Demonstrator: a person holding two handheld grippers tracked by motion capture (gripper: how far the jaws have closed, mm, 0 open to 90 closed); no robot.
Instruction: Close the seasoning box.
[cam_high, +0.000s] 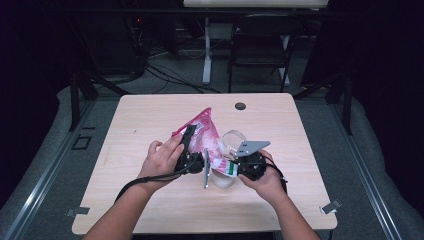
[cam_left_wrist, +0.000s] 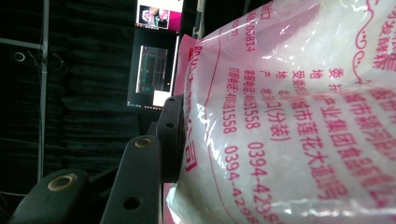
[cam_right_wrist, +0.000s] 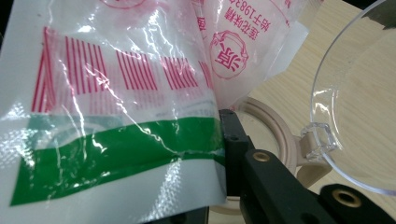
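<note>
Wooden table (cam_high: 150, 115); both tools, left (cam_high: 192, 150) and right (cam_high: 239, 167), clamped on pink bag (cam_high: 205, 132) over beige jar (cam_high: 223, 179).

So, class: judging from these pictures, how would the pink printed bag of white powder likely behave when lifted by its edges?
The bag looks floppy: its film creases and folds where the right gripper pinches it. The white powder bulging against the left gripper would probably shift and sag. The glossy film may be slippery.
</note>
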